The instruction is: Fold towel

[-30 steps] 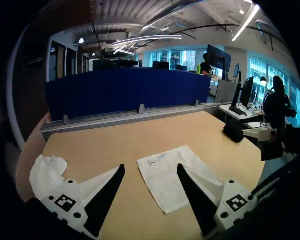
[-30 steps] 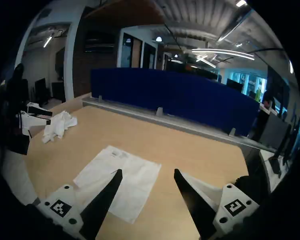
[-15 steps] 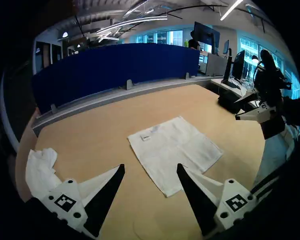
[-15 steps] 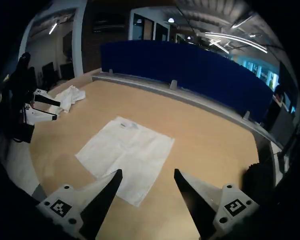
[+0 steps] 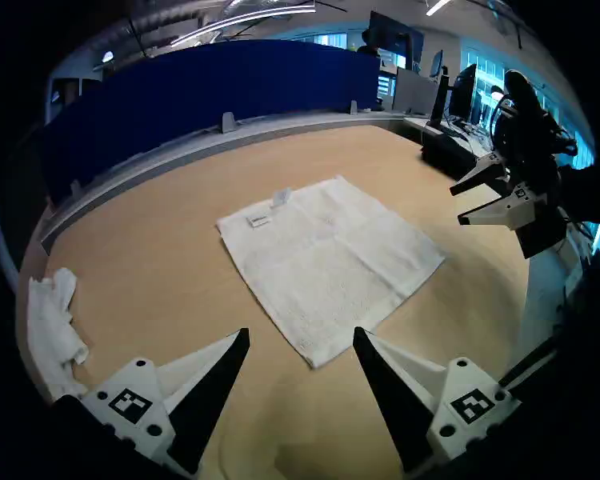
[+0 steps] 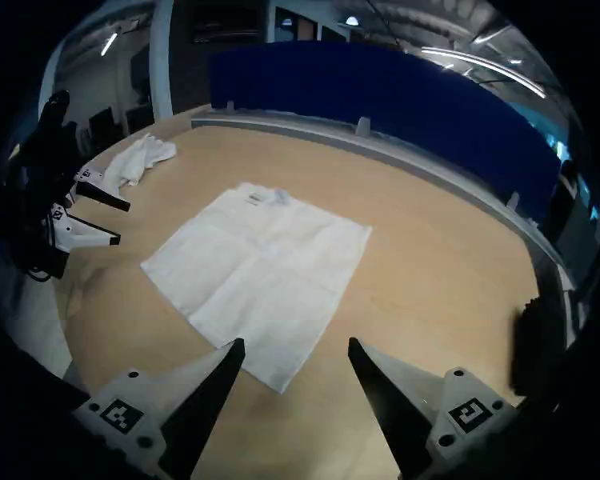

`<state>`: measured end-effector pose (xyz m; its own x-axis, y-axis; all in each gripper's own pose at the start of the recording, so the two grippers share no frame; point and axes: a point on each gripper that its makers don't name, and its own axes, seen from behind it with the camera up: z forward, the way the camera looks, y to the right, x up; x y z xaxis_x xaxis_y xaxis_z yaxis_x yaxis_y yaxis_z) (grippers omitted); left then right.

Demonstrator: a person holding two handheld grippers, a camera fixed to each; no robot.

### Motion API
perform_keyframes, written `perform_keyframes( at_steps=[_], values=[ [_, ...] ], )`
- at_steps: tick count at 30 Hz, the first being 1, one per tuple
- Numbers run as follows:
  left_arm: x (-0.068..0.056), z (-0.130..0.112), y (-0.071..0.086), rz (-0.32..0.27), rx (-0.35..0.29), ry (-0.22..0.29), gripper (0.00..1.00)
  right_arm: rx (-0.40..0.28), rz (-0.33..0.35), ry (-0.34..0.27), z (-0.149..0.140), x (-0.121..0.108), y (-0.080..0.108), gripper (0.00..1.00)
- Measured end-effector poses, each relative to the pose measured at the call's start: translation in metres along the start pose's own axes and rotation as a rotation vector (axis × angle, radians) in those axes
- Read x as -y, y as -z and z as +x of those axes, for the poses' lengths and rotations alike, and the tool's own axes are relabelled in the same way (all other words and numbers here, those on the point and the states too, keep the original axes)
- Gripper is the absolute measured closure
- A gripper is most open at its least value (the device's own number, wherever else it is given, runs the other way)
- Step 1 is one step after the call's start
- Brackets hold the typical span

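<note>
The white towel point(image 5: 328, 260) is lying spread flat around the middle of the tabletop point(image 5: 140, 264). The left gripper point(image 5: 300, 352) is hovering over one towel corner with its fingers spread apart, grasping nothing. The right gripper point(image 6: 294, 360) is hanging above a corner on its own side, likewise released. A crumpled white cloth point(image 5: 50, 332), possibly another towel, is sitting by the tabletop's left edge.

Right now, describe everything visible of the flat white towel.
The towel is white, terry-looking cloth, roughly square, spread flat and unfolded on the wooden table, faint creases crossing it. Two small tags sit at its far edge. Its near corner points toward the open left tool; only the table touches it.
</note>
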<state>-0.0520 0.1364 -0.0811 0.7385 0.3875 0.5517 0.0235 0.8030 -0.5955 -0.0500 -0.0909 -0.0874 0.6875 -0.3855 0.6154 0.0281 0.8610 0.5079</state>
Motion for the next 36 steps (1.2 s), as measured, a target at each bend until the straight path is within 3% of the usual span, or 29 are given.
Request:
perform_keyframes(
  at_steps=[7, 13, 17, 27, 32, 36],
  values=[
    [-0.009, -0.028, -0.025, -0.008, 0.051, 0.011, 0.04, 0.044, 0.016, -0.002, -0.030, 0.008, -0.019, 0.01],
    [-0.012, -0.043, -0.036, -0.009, 0.082, 0.019, 0.06, 0.068, 0.029, -0.011, -0.048, 0.014, -0.029, 0.01],
    [-0.013, -0.050, -0.041, -0.003, 0.106, 0.016, 0.18, 0.078, 0.035, -0.012, -0.056, 0.017, -0.031, 0.01],
    [-0.015, -0.061, -0.046, 0.005, 0.143, -0.028, 0.19, 0.099, 0.050, -0.026, -0.069, 0.020, -0.038, 0.18],
    [-0.015, -0.060, -0.046, 0.011, 0.145, -0.031, 0.23, 0.097, 0.057, -0.031, -0.072, 0.021, -0.041, 0.30],
    [-0.015, -0.060, -0.048, 0.011, 0.150, -0.031, 0.25, 0.101, 0.061, -0.034, -0.073, 0.022, -0.042, 0.34]
  ],
)
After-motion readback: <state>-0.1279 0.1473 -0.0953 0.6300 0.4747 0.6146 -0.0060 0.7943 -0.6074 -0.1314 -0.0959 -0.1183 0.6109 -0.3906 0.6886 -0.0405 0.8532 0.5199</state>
